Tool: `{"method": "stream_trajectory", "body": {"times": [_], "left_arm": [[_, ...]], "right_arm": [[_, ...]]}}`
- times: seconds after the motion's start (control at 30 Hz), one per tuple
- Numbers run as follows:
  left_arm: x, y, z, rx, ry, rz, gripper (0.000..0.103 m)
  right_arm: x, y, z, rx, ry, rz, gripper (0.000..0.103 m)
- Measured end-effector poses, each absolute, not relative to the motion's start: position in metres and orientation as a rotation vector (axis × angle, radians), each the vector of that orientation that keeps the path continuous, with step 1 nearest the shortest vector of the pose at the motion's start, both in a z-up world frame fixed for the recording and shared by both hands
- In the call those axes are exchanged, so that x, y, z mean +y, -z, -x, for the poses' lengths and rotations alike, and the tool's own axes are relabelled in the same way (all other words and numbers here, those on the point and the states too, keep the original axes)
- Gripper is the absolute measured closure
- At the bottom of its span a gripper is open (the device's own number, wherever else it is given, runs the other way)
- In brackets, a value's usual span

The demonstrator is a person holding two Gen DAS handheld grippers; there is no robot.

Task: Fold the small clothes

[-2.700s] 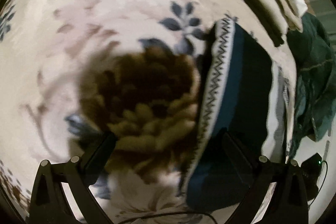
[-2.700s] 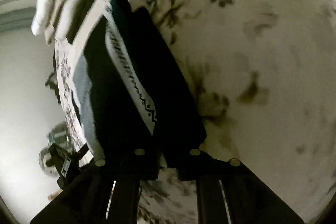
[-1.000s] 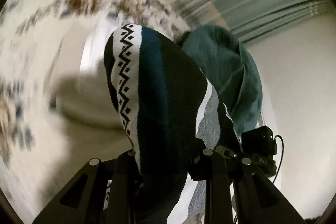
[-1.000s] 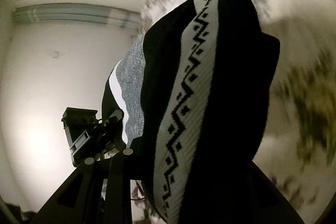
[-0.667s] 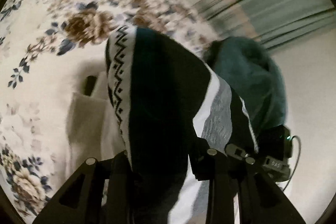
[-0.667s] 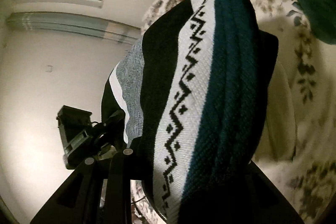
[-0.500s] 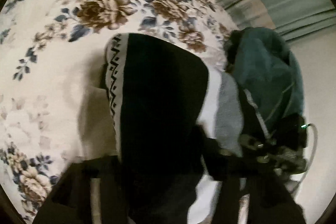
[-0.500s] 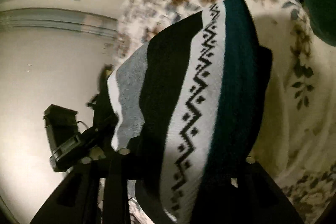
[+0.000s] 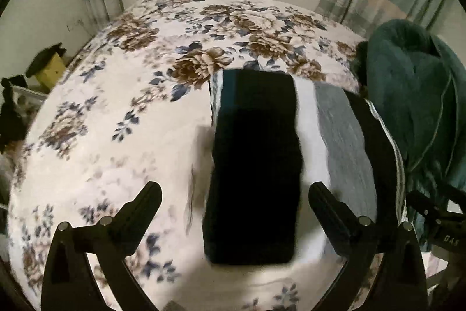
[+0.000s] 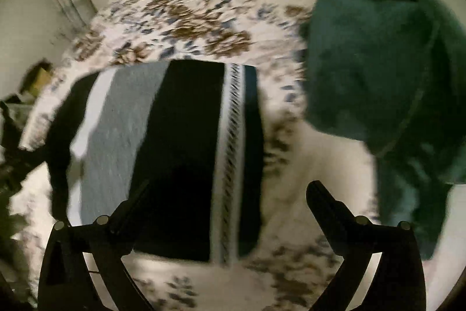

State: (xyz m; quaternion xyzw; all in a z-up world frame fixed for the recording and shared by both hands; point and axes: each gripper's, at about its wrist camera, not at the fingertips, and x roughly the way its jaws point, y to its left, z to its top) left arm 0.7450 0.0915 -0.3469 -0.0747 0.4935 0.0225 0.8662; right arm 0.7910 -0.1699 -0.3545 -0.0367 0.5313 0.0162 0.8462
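1. On the floral blanket (image 9: pixel 102 136) lies the folded sweater (image 9: pixel 256 165), flat, with black, white and grey stripes.
2. Both the left gripper (image 9: pixel 234 191) and the right gripper (image 10: pixel 227 188) hang over it with fingers spread wide, holding nothing.
3. To the right of the sweater sits a green garment (image 9: pixel 407 95).

The folded sweater (image 9: pixel 253 165) is knitted cloth, matt, with a heathered grey band beside smooth black and white ones. Under it, the bed (image 9: pixel 116 112) wears a soft, fleecy floral cover. At the bed's right edge, a plush green blanket (image 10: pixel 378 63) looks fuzzy. The fingers (image 9: pixel 145 203) look like matt black plastic.
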Motion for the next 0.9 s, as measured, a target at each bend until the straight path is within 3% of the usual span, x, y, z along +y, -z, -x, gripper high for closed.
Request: {"method": "stream_trajectory", "body": {"times": [0.33,0.7,0.9], "left_arm": [[0.063,0.274,-0.640,0.972,-0.105,0.133,0.000],[0.046,0.135,-0.493,0.787,-0.117,0.112,0.000],[0.042,0.085,-0.421,0.728,-0.119,0.111,0.000]], "right_arm": [[-0.178,0.290,-0.679,1.044,0.067,0.085,0.000],[-0.204,0.119,-0.489,0.834,0.067,0.092,0.000],[-0.214,0.035,-0.387,0.716,0.044,0.091,0.000]]}}
